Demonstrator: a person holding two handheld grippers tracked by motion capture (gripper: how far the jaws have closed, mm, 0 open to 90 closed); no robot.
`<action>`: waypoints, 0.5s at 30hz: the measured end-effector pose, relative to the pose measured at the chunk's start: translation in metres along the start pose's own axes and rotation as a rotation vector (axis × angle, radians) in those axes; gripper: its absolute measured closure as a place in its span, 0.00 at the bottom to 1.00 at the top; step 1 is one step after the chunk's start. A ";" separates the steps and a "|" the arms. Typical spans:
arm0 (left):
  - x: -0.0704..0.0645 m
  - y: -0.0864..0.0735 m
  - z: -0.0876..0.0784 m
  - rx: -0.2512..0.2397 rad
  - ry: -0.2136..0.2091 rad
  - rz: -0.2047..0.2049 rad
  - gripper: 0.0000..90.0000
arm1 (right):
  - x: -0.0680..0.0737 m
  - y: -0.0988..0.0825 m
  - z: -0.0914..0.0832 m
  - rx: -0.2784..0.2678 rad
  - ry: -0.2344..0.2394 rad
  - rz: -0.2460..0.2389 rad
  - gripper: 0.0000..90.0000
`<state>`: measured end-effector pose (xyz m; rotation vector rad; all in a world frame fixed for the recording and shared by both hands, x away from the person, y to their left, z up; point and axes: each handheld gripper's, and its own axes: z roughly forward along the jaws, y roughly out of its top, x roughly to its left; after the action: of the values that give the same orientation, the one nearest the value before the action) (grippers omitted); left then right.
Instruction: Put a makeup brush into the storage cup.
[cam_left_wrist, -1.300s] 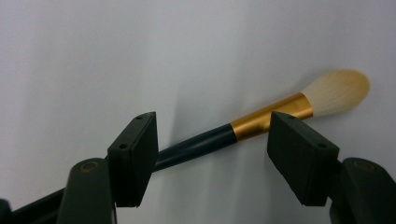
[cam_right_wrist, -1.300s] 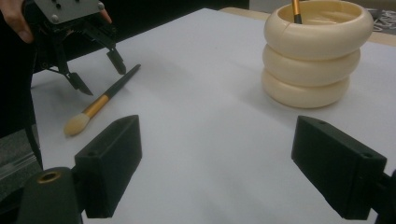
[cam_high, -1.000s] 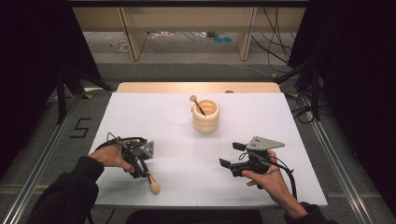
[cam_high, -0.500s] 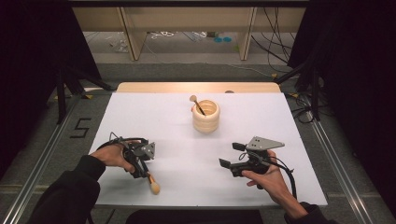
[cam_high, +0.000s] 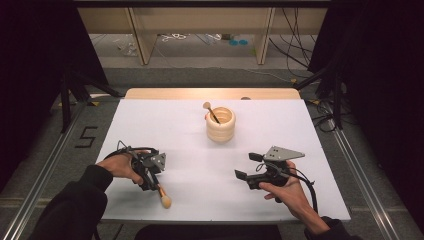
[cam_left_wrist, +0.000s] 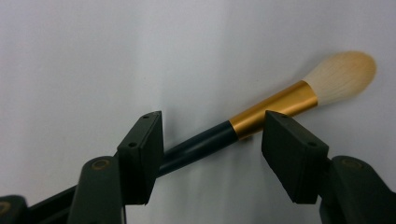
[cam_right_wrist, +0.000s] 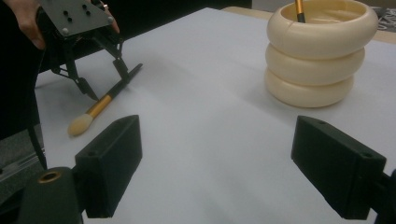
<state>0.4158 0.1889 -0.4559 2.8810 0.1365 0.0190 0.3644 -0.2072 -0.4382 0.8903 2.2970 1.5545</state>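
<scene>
White table (cam_high: 190, 130), makeup brush (cam_left_wrist: 261, 114) flat between left gripper's (cam_left_wrist: 212, 140) half-open, closing fingers (cam_left_wrist: 140, 149).

Gold-ferruled, dark-handled makeup brush (cam_left_wrist: 261, 109) lies flat on white table (cam_high: 310, 135).

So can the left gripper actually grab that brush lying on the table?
Probably yes: the left gripper already straddles the brush, its fingers have just been closing round the handle, and nothing blocks them.

Brush handle (cam_left_wrist: 196, 147) passes behind my left pad; second brush (cam_right_wrist: 299, 10) cut off by top edge.
</scene>
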 end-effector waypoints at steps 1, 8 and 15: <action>0.000 0.000 0.000 0.006 -0.001 0.003 0.43 | 0.000 0.000 0.001 -0.012 0.001 0.002 0.19; 0.001 -0.001 0.000 0.000 -0.017 -0.004 0.45 | 0.000 0.000 0.001 -0.014 0.003 0.008 0.19; 0.003 -0.002 0.001 -0.003 -0.031 -0.006 0.45 | 0.000 0.000 0.001 -0.014 0.004 0.007 0.19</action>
<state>0.4183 0.1912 -0.4572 2.8760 0.1393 -0.0269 0.3649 -0.2068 -0.4390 0.8929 2.2851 1.5750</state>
